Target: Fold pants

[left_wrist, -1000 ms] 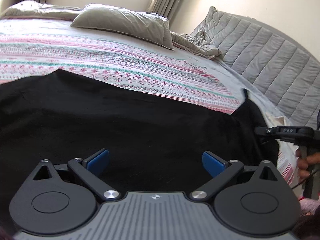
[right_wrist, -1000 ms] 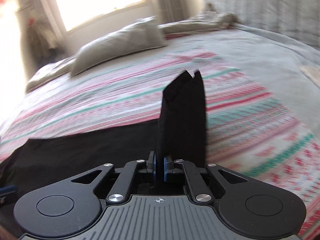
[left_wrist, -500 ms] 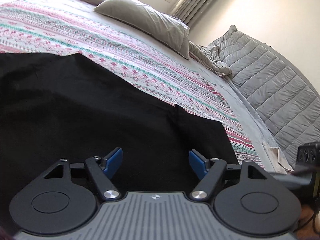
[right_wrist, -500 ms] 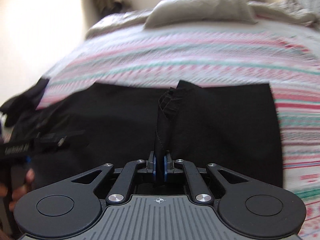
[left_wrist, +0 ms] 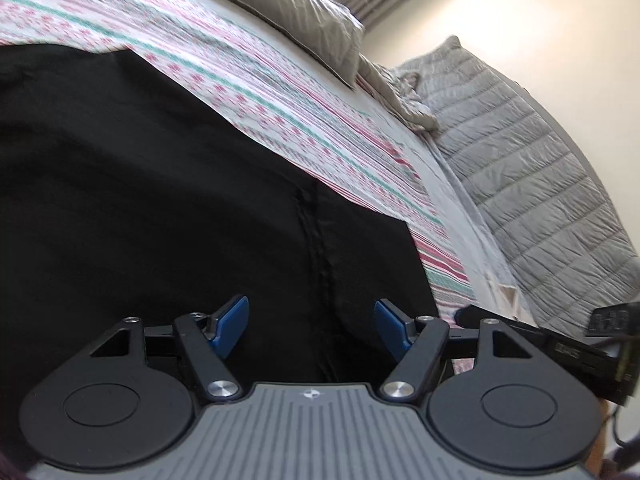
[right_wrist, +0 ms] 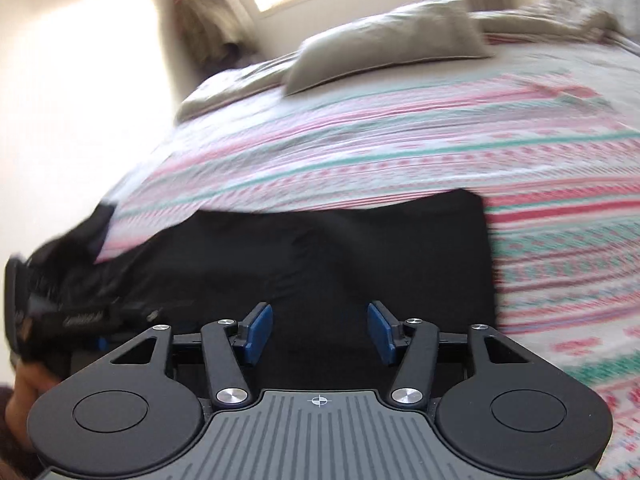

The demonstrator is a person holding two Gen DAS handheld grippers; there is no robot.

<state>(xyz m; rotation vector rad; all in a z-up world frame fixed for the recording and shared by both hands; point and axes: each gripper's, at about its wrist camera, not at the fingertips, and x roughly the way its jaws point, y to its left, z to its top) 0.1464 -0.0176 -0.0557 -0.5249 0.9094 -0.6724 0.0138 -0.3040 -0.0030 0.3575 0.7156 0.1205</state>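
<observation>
1. The black pants (left_wrist: 168,184) are laid flat on the striped bedspread (left_wrist: 304,120), one end doubled over onto the rest; a fold looks just set down (judged from the lie of the cloth).
2. The right gripper (right_wrist: 319,330) is opening, pads clear, nothing pinched; the left gripper (left_wrist: 311,326) is narrowing over a seam, cloth beneath but not clamped.
3. Next, a fresh edge is to be gripped by both for another fold.
</observation>
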